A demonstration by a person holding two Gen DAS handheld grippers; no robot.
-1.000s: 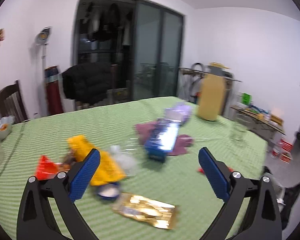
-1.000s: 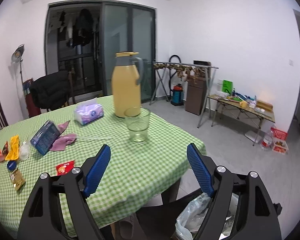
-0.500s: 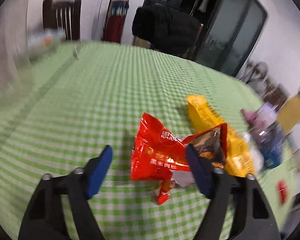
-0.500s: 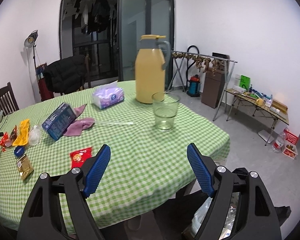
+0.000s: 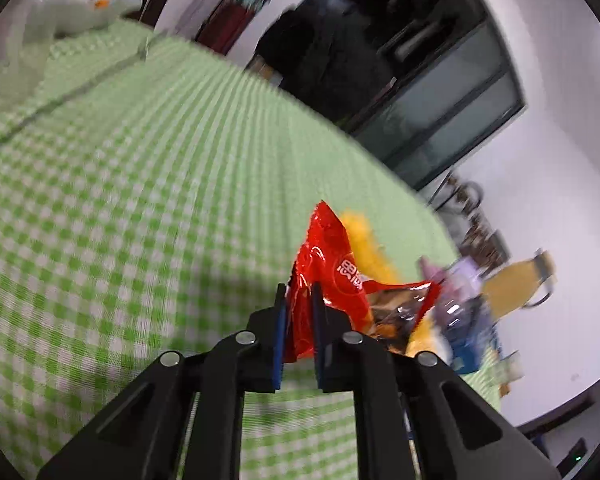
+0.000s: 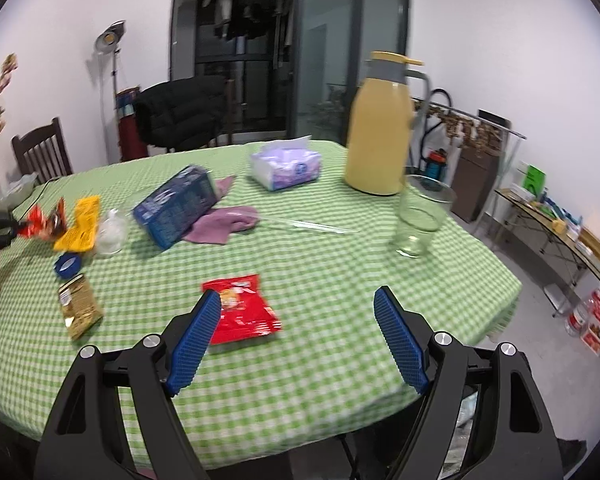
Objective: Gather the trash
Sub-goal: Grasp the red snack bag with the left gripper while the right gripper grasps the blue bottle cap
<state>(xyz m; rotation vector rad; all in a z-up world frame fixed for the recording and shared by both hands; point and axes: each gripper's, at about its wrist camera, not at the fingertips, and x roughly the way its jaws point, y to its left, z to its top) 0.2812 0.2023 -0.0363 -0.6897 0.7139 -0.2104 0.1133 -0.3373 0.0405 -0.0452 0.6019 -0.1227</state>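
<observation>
At 9 o'clock on tabletop [image 6: 340, 280]: left hand-held gripper [image 5: 298, 294] clamped on red wrapper [image 5: 328, 276]; right hand-held gripper [image 6: 296, 308] open, empty; most trash uncollected, seemingly.

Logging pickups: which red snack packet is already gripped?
The torn red packet at the table's far left, pinched in the left claw. The other red packet lies flat, untouched, by the open right claw.

The left gripper [image 5: 299, 300] is clamped on a red snack wrapper [image 5: 332, 276]; blurred yellow packaging [image 5: 366, 246], apparently, lies behind.
</observation>
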